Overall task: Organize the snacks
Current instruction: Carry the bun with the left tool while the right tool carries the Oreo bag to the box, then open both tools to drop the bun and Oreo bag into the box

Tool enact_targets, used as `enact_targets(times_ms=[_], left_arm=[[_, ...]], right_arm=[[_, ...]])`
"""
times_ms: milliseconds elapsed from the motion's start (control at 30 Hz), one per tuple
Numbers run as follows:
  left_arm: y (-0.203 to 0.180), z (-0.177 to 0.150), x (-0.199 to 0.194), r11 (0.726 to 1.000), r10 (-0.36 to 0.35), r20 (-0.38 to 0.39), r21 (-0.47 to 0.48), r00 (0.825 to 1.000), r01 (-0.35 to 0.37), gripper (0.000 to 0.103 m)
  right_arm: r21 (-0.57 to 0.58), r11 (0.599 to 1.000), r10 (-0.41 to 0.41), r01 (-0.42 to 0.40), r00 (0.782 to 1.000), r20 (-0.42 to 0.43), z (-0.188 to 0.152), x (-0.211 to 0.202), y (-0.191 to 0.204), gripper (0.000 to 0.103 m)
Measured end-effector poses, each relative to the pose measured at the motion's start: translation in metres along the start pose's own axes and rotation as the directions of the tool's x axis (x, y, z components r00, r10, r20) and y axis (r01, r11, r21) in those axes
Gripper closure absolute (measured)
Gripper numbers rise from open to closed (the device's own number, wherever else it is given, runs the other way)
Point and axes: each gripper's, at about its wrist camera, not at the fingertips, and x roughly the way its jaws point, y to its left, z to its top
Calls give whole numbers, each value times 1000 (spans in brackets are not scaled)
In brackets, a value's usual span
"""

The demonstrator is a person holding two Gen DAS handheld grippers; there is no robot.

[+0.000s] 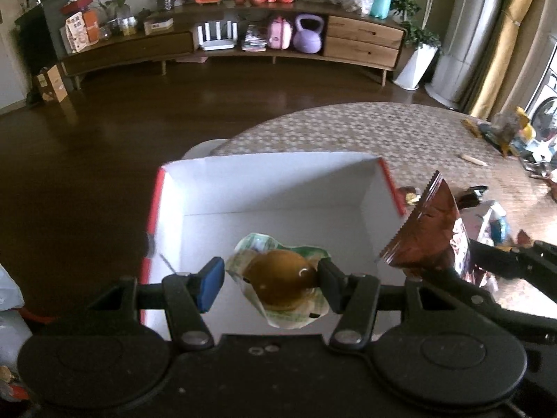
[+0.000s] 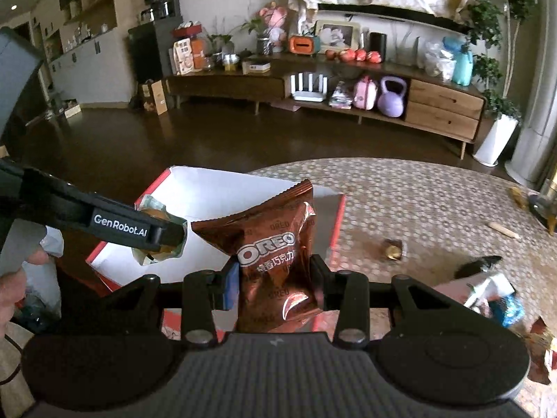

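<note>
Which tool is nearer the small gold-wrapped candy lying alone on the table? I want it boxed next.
Right. The right tool, shut on the Oreo packet, is just left of the candy; the left tool is farther left, over the box.

A home living room is showing itself — long wooden sideboard (image 2: 348,87) carrying a framed photo (image 2: 337,36), potted plants (image 2: 497,104), purple kettlebell (image 2: 392,97).

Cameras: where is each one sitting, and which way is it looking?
Left wrist view: sits on the left gripper, looks down along its fingers into the white box; a wrapped cake is between them.
Right wrist view: sits on the right gripper, looks over the Oreo packet toward the table; a hand shows at the left edge.
Both show the box, both snacks, each other's gripper and the far sideboard.
</note>
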Motion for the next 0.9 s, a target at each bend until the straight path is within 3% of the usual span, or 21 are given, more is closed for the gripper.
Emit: enact_targets(times_ms=[400,900], left_arm=[[31,1,43,999,42,-55,14,998,-42,46],[25,-14,86,992,79,-122,111,989,-66,46]], right_arm=[[-11,1000,3,-4,996,-93,4,68,18,62],[-35,999,-37,30,974,-223,-15,110,27,62]])
